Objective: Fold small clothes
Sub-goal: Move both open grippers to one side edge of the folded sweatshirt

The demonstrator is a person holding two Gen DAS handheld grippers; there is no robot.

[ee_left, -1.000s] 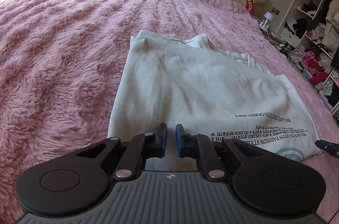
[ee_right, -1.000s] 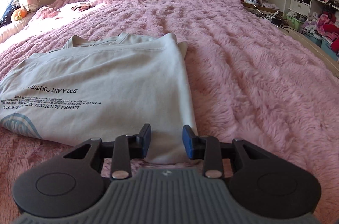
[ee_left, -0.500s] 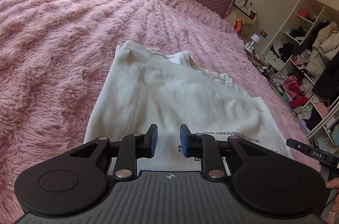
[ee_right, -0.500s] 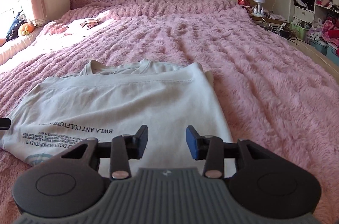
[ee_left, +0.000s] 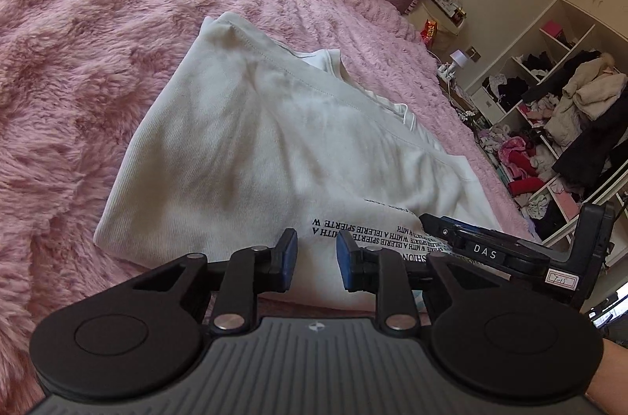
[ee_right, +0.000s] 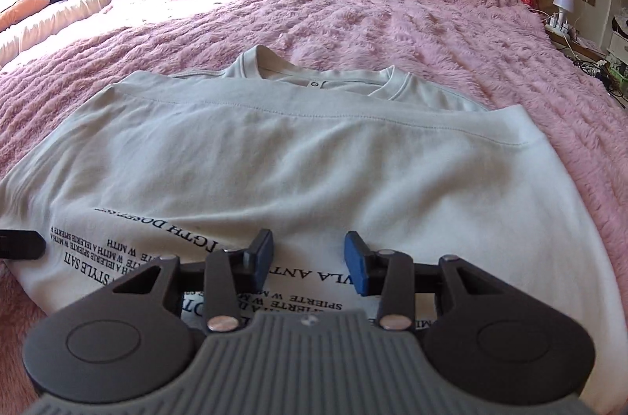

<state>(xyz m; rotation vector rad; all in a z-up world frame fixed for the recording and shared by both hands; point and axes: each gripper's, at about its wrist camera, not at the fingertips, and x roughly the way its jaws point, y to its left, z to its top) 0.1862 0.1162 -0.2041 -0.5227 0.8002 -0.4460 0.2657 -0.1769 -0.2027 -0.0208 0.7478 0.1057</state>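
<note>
Fabric of the white T-shirt (ee_left: 251, 148) lies partly folded on the pink bed (ee_left: 78, 34), its printed fold edge nearest. In the left wrist view, the left claw (ee_left: 313, 261) hovers over that edge with its jaws opening and nothing between them; the right claw (ee_left: 486, 250) sits just beside it.

In the right wrist view, the right claw (ee_right: 309, 260) stands moderately apart, empty, above the T-shirt (ee_right: 274, 156) lettering. Judged from this, each claw should bite all layers of the near edge, spaced evenly, so the next fold stays square.
</note>
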